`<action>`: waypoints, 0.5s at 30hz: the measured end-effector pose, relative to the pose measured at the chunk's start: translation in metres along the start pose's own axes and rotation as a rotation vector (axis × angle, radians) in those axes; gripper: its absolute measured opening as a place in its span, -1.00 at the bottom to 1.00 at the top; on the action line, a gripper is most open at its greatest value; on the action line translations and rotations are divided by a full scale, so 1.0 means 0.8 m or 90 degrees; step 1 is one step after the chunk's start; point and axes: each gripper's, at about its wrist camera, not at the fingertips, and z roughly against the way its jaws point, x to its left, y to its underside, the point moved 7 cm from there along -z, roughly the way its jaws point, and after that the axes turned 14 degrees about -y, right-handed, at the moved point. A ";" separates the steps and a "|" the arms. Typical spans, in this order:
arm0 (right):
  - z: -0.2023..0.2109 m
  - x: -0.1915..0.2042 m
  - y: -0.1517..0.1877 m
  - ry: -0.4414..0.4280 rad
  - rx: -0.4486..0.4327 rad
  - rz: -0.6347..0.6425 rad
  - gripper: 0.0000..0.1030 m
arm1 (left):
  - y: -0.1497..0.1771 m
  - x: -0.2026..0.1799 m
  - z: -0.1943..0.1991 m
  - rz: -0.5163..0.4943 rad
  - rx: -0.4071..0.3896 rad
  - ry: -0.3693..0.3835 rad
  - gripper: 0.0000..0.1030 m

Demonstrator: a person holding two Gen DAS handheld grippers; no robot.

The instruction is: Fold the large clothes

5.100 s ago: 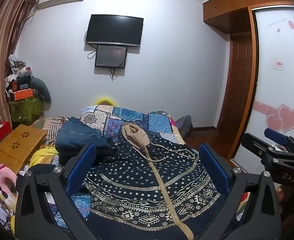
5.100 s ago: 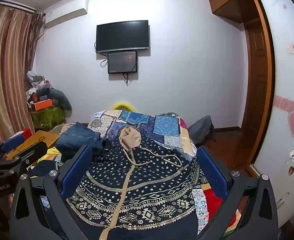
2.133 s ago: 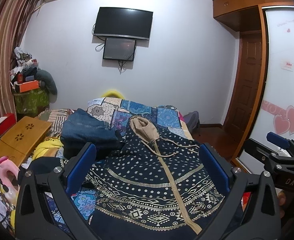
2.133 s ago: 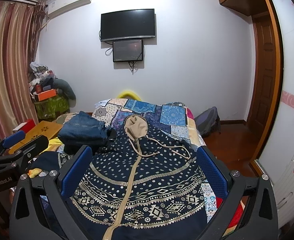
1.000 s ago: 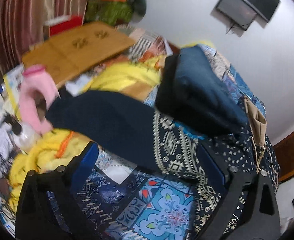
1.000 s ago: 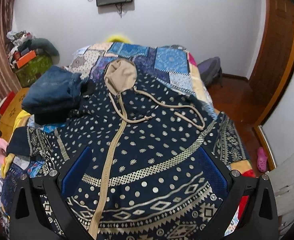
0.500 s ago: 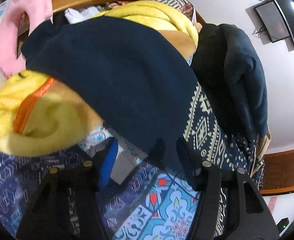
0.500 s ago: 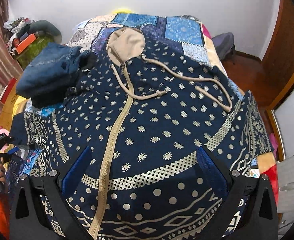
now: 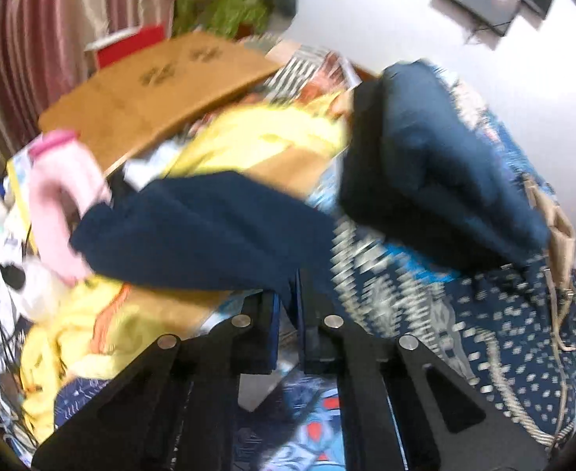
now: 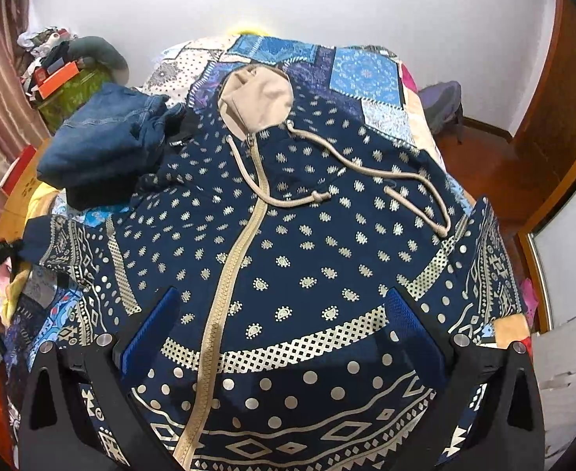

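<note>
hoodie sleeve [image 9: 209, 231] between left jaws

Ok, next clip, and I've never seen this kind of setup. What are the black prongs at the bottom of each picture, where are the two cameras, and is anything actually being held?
No robot here: a person carries a two-finger gripper in each hand, and a fisheye camera on each looks forward along its fingers. The black prongs are those fingers.

The left gripper has its fingers closed together on the sleeve of the hoodie, near its plain dark cuff end. This view is blurred.

The right gripper hovers over the body of the hoodie, fingers wide apart, holding nothing.

The hoodie is navy with a cream pattern, lying face up on a bed with a patchwork cover, zip closed, tan-lined hood at the far end. Folded jeans sit beside the hood, on the hoodie's shoulder. Yellow fabric and a pink object clutter the left side.
</note>
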 end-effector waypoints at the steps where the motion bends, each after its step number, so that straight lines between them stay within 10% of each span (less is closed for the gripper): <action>1: 0.002 0.000 -0.001 -0.001 -0.004 0.001 1.00 | -0.006 -0.008 0.010 -0.005 -0.013 0.011 -0.94; 15: 0.030 -0.021 -0.001 -0.017 -0.049 -0.028 1.00 | -0.056 -0.197 0.188 -0.137 -0.163 0.232 -0.96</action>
